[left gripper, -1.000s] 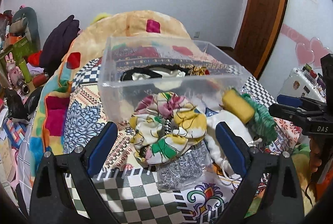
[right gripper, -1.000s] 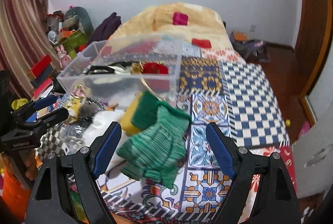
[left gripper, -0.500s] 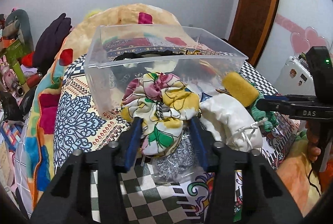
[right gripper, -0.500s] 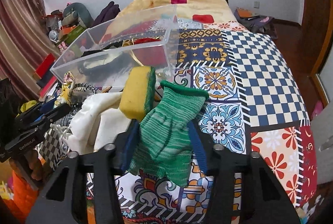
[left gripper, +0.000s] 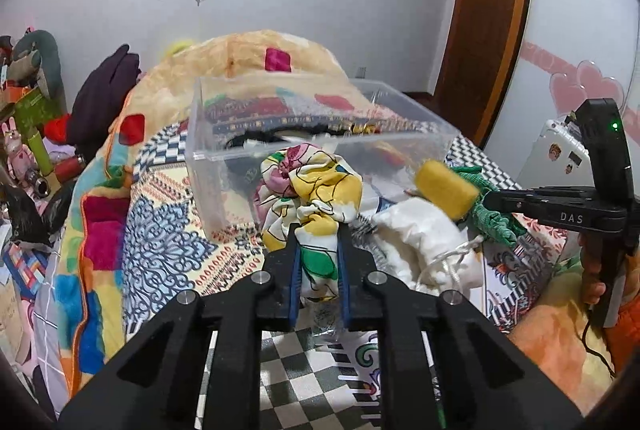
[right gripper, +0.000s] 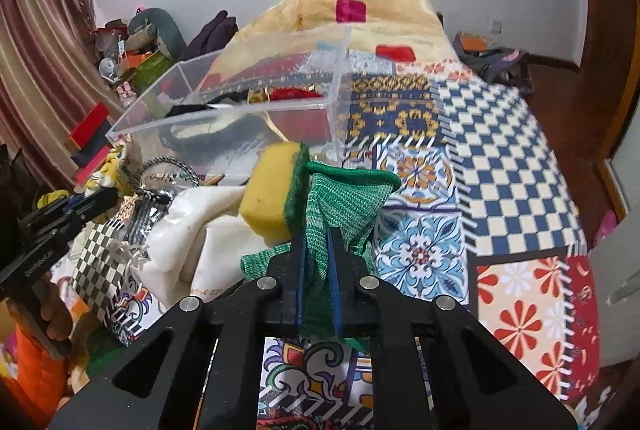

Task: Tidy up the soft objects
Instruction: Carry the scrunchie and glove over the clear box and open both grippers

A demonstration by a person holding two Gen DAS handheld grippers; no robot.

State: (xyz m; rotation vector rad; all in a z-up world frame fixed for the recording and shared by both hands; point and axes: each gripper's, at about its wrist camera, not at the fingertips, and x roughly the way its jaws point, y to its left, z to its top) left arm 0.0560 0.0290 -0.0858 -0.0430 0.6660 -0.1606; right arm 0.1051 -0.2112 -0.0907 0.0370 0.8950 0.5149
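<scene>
My left gripper (left gripper: 317,235) is shut on a floral cloth bundle (left gripper: 312,186) and holds it up in front of the clear plastic bin (left gripper: 224,154). My right gripper (right gripper: 317,236) is shut on a green knitted glove (right gripper: 340,198), which also shows in the left wrist view (left gripper: 494,224). A yellow sponge (right gripper: 270,196) leans against the glove, and a white drawstring bag (left gripper: 424,242) lies on the bed between the grippers. The bin holds dark, white and red items.
The patterned bedspread (right gripper: 500,150) stretches to the right. A silver mesh pack (right gripper: 146,214) lies by the white bag. A folded blanket (left gripper: 248,54) lies behind the bin. Toys and clutter (left gripper: 32,134) crowd the left side. A wooden door (left gripper: 484,22) stands far right.
Both grippers went from wide open to shut: the left closed on the floral cloth, the right on the green glove. Both items are now lifted slightly toward the bin.
</scene>
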